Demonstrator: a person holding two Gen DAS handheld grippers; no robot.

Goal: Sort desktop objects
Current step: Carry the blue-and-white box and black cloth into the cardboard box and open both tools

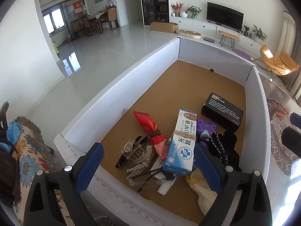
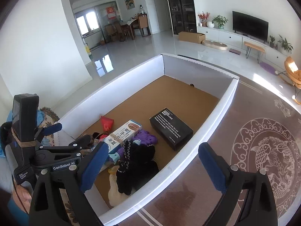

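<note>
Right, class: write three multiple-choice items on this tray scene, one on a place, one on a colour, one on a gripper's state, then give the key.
1. Where does the black box lie?
A. on the floor
B. in the white-walled tray, apart from the pile
C. on the sofa

2. What colour are the gripper pads?
A. blue
B. yellow
C. green

3. How is the left gripper?
A. shut on the black box
B. shut and empty
C. open, holding nothing

Key: B, it sits on the tray's brown floor; A, the pads show blue; C, the fingers stand wide apart.
</note>
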